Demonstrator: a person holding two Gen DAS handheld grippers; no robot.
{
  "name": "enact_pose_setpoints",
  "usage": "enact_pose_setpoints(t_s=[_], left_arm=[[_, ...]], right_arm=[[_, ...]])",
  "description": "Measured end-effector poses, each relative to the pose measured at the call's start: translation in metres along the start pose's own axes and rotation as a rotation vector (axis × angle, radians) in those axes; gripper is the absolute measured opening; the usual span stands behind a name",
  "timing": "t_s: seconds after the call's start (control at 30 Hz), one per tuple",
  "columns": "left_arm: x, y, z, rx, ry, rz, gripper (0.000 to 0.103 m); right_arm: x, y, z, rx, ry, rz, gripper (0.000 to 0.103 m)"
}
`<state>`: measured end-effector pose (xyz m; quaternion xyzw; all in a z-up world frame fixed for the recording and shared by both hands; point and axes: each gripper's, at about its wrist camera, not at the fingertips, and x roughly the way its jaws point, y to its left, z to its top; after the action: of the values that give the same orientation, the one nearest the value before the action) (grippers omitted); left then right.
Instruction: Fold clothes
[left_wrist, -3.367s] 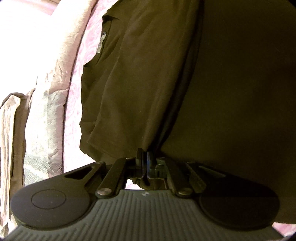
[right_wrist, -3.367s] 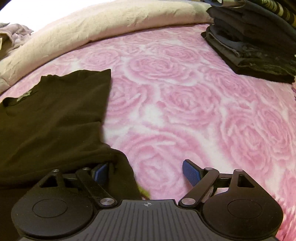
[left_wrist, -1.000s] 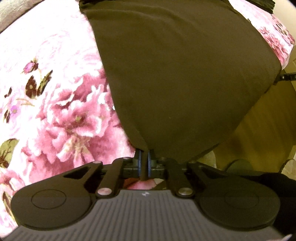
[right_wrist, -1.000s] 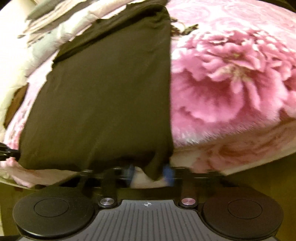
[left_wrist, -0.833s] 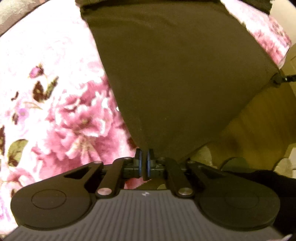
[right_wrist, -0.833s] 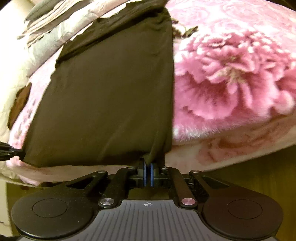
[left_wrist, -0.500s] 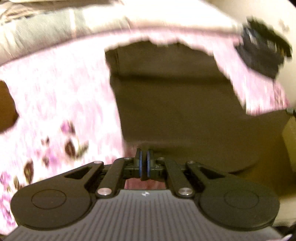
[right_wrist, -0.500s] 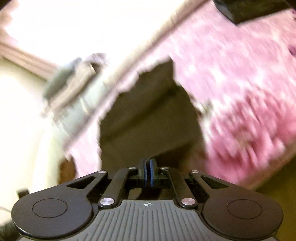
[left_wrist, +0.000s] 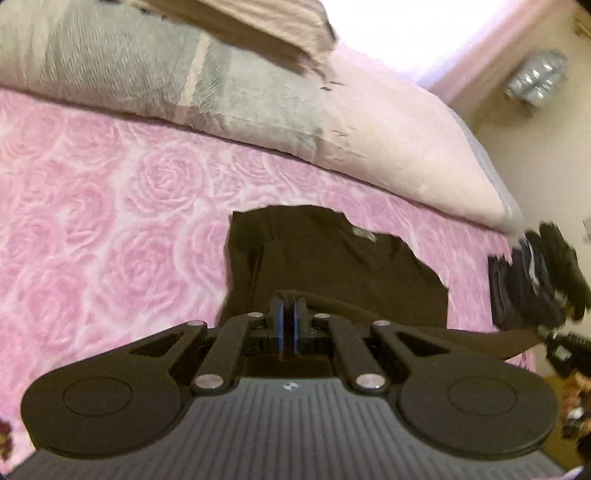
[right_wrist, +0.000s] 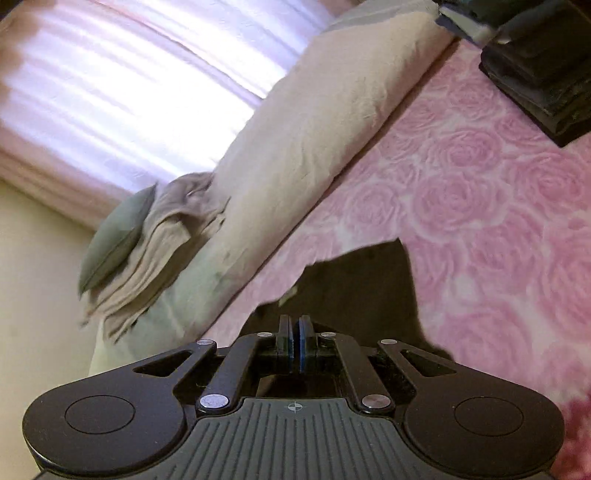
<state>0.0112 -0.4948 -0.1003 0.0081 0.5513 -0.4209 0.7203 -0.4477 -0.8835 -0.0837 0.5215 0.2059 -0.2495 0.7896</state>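
Observation:
A dark brown T-shirt (left_wrist: 332, 266) lies on the pink rose blanket (left_wrist: 110, 229), collar and neck label at the far end. My left gripper (left_wrist: 287, 308) is shut on the shirt's hem, raised above the shirt's body. From its tips the hem edge stretches right toward my right gripper (left_wrist: 565, 349), which shows at the frame's edge. In the right wrist view the same T-shirt (right_wrist: 362, 280) lies under my right gripper (right_wrist: 295, 326), whose pads are pressed together with dark cloth at the tips.
A stack of dark folded clothes (left_wrist: 535, 284) sits on the blanket to the shirt's right, also the stack (right_wrist: 543, 70). Long pale pillows (left_wrist: 388, 140) line the far side. A grey cushion on folded towels (right_wrist: 122, 240) lies at the left, under a bright curtain (right_wrist: 129, 85).
Both grippers rose from the bed's near edge and swept toward the collar, carrying the hem over the shirt's body. The floor has left both views and the pillows now show.

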Motion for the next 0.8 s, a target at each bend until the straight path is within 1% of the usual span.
enact_pose_setpoints(t_s=[0.13, 0.3, 0.43, 0.53, 0.6, 0.63, 0.67, 0.7, 0.77, 0.8], left_arm=[[0.037, 0.000, 0.041, -0.043, 0.048, -0.011, 0.002], [0.081, 0.007, 0.084, -0.090, 0.092, 0.001, 0.002], [0.119, 0.013, 0.106, -0.131, 0.134, 0.054, 0.003], [0.152, 0.016, 0.115, -0.147, 0.157, 0.096, 0.003], [0.172, 0.016, 0.122, -0.136, 0.143, 0.129, 0.004], [0.177, 0.015, 0.125, -0.123, 0.121, 0.143, 0.005], [0.180, 0.014, 0.128, -0.103, 0.095, 0.160, 0.011], [0.181, 0.012, 0.131, -0.078, 0.068, 0.179, 0.022], [0.180, 0.007, 0.133, -0.014, 0.036, 0.203, 0.027], [0.179, 0.004, 0.133, 0.033, 0.027, 0.216, 0.027]], right_arm=[[0.044, -0.006, 0.023, 0.034, 0.000, -0.044, 0.001], [0.092, -0.011, 0.058, 0.034, 0.027, -0.081, 0.001], [0.133, -0.022, 0.085, 0.019, 0.073, -0.111, 0.001], [0.171, -0.035, 0.100, 0.007, 0.126, -0.146, 0.001], [0.195, -0.045, 0.105, -0.001, 0.158, -0.162, 0.002], [0.203, -0.049, 0.107, 0.000, 0.155, -0.165, 0.002], [0.210, -0.054, 0.110, 0.001, 0.146, -0.167, 0.002], [0.217, -0.059, 0.112, 0.001, 0.129, -0.181, 0.002], [0.223, -0.064, 0.114, -0.030, 0.110, -0.218, 0.002], [0.224, -0.063, 0.113, -0.070, 0.113, -0.225, 0.002]])
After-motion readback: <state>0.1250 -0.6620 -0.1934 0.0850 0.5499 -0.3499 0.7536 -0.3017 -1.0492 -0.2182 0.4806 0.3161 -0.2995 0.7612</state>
